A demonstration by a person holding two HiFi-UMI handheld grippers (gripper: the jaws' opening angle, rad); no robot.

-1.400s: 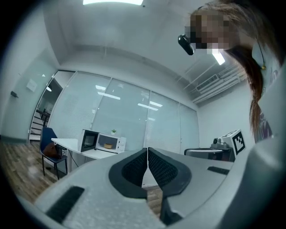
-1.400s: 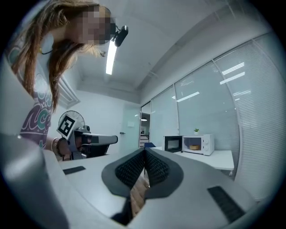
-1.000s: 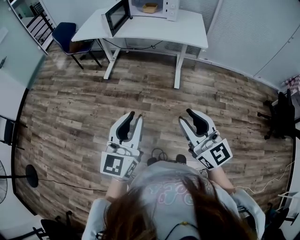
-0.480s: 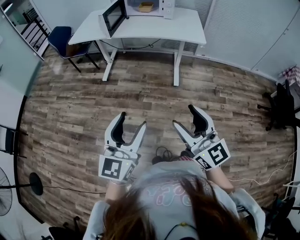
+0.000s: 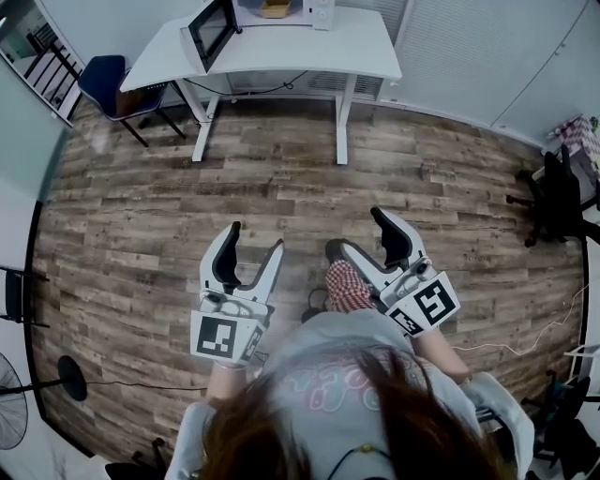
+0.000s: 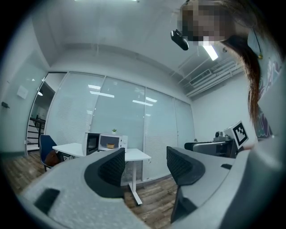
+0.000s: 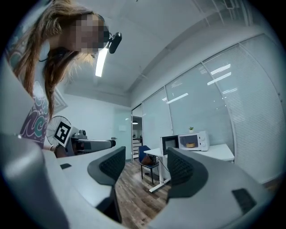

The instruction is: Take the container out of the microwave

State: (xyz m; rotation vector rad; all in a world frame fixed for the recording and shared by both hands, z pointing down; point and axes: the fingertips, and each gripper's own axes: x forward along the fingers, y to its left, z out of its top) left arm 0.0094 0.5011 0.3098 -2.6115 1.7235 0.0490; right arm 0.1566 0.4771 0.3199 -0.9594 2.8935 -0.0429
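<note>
Wooden flooring [image 5: 141, 216] is stretching away to the far white table [image 5: 281, 52], where the microwave [image 5: 317, 11] is standing with its door open and the container [image 5: 275, 9] is sitting inside. Nearer, the left gripper [image 5: 255, 239] and right gripper [image 5: 356, 232] are gaping wide, their jaws having just been opening, and are gripping nothing.

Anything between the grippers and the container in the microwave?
Nothing visible. The microwave door hangs open, container sits inside in plain view; only bare wood floor lies between. The left gripper and right gripper have just opened, nothing between their jaws.
</note>
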